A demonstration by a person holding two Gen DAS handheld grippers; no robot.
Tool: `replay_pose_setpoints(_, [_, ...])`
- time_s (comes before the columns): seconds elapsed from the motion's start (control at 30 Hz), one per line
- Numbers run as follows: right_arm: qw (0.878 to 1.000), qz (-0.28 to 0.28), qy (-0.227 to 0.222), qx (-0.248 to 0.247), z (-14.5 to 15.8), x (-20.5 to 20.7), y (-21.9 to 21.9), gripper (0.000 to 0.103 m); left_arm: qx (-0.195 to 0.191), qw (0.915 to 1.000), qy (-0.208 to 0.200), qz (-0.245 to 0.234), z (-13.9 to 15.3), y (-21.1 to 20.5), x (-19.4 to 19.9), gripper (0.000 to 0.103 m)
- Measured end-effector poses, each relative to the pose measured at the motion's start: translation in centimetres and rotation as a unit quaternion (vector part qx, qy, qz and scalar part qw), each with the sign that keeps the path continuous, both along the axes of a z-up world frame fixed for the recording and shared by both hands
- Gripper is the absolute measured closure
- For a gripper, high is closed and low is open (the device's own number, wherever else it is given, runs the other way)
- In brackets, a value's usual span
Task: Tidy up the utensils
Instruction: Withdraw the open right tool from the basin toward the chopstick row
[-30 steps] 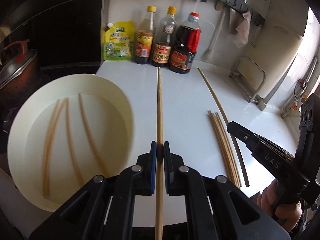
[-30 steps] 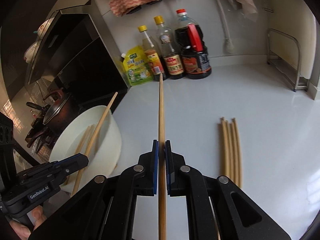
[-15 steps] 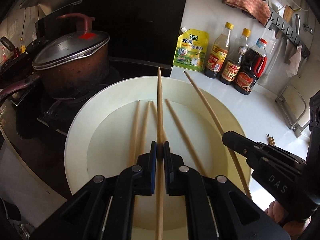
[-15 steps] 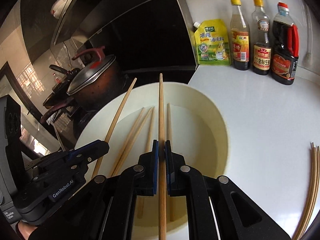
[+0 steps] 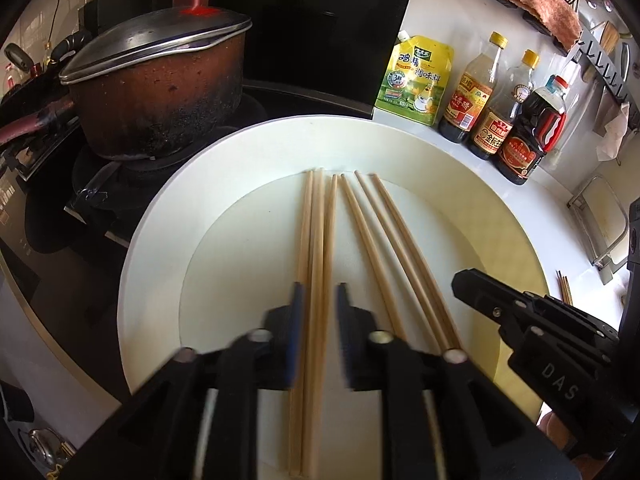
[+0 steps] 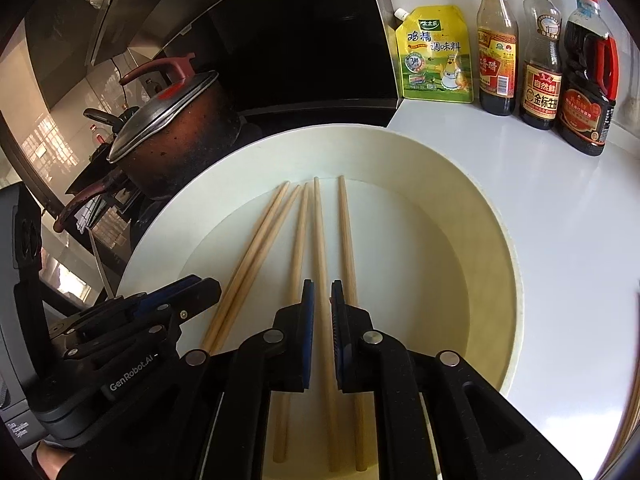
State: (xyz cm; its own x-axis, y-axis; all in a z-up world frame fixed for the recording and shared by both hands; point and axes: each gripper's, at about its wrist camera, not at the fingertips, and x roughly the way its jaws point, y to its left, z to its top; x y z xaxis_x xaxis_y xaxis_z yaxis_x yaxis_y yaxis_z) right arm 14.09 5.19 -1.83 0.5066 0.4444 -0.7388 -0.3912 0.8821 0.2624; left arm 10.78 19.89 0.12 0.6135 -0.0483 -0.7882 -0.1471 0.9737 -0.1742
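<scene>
Chopsticks (image 5: 320,240), wooden, lie lengthwise on the floor of the wide white basin (image 5: 500,216): in my left view three close together and three more fanned to their right. My left tool (image 5: 318,300) hangs over the basin, its jaws just parted, one stick running loose between the blue pads without either pressing on it. My right tool (image 6: 322,296) sits beside it with a narrow gap; a stick lies in that gap, seemingly free of the pads. Behind the basin, a scorched pot (image 5: 156,92) with a metal lid. At the wall on the white surface (image 6: 560,208): yellow seasoning pouch (image 6: 436,56), three sauce bottles (image 6: 540,52).
</scene>
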Motion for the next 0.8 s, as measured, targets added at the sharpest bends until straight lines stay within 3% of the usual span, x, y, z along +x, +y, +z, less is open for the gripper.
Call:
replay_pose_setpoints(0.07, [1.000, -0.004, -0.005, 0.000, 0.1, -0.3, -0.3, 0.095, 0.003, 0.9999, -0.008, 0.006, 0.2, 0.0, -0.4, 0.060])
replay_pose_setpoints(0.33, [0.999, -0.017, -0.036, -0.001, 1.2, -2.8, -1.7, 0.093, 0.004, 0.9998, -0.016, 0.012, 0.9, -0.2, -2.3, 0.054])
replay_pose_setpoints(0.47, [0.999, -0.024, -0.049, 0.002, 1.5, -4.2, -2.7, 0.085, 0.003, 0.9997, -0.021, 0.014, 1.2, -0.5, -3.4, 0.050])
replay_pose_setpoints(0.8, [0.997, -0.044, -0.067, -0.004, 2.0, -7.6, -6.2, 0.078, 0.013, 0.9994, -0.031, 0.013, 2.0, -3.0, -5.8, 0.038])
